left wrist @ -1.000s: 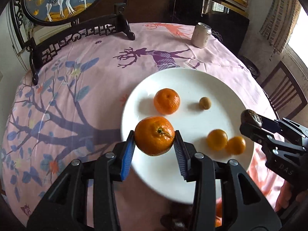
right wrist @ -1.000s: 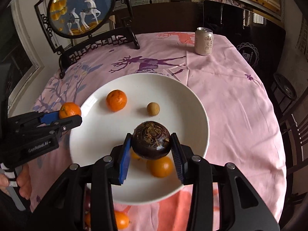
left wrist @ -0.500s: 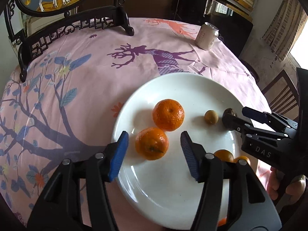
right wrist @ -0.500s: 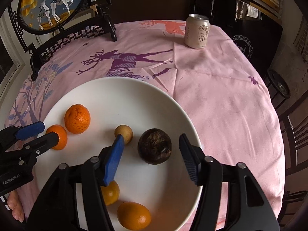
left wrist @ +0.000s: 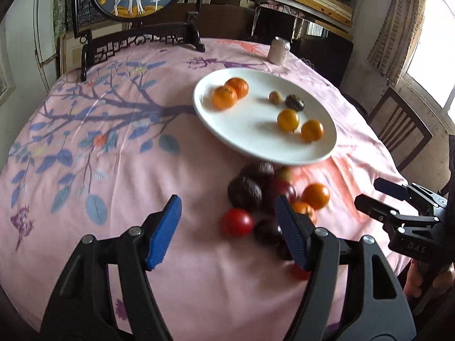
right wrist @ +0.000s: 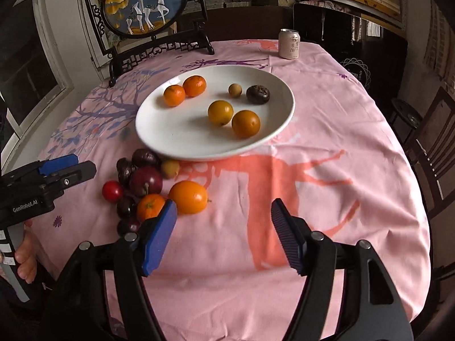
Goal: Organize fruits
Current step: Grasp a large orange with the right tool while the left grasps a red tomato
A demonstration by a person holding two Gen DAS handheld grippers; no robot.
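A white plate on the pink tablecloth holds several fruits, among them two tangerines, a small brown longan and a dark passion fruit. Loose fruit lies heaped on the cloth just in front of the plate's near rim, blurred in the left wrist view. My left gripper hovers before that heap, jaws opening, nothing between them. My right gripper hangs over bare cloth right of the heap, jaws also opening and empty. An orange fruit lies beside its left finger.
A drink can and a framed deer screen on a black stand stand at the table's far side. A wooden chair is at the right edge. A person's hand holds the left gripper's handle.
Both grippers let go of their fruit onto the plate, opened wider and drew back toward the near side of the table. The tangerine and the dark passion fruit stay on the plate.
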